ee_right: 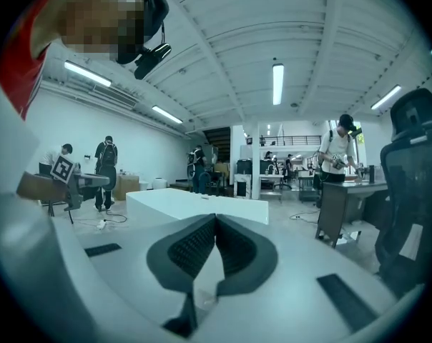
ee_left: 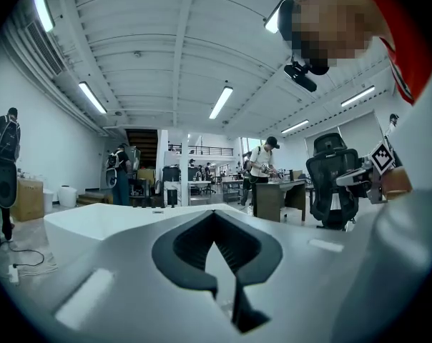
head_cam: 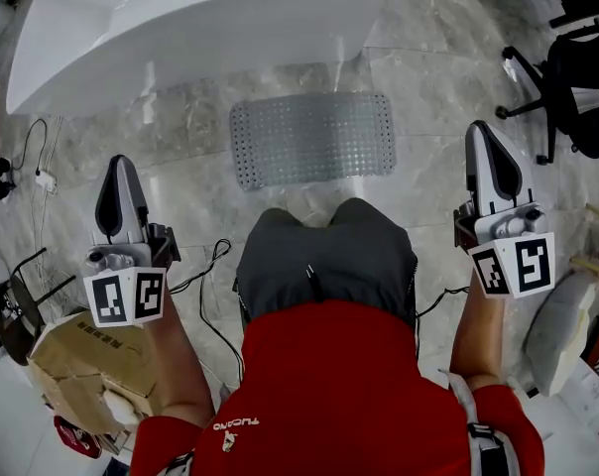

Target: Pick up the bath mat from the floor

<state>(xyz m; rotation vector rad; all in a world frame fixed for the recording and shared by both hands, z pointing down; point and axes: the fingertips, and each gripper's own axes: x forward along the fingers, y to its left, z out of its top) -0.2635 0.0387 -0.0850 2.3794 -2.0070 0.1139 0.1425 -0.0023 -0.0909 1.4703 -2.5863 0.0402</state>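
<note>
Plainly, the bath mat [head_cam: 311, 139] lies flat on the floor [head_cam: 448, 87] between the bathtub [head_cam: 180, 28] and the person's knees [head_cam: 324, 231], with the left tool [head_cam: 119, 167] and right tool [head_cam: 485, 132] each pressed together, empty. It looks thin, light and floppy, probably rubbery, so its near corners seem best to pinch.

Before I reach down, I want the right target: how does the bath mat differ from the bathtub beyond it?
The bath mat is grey; the bathtub is white. The bath mat lies flat with a dotted surface, while the bathtub rises off the floor with smooth walls. The bath mat is far smaller than the bathtub. Both rest on the same marbled floor.
</note>
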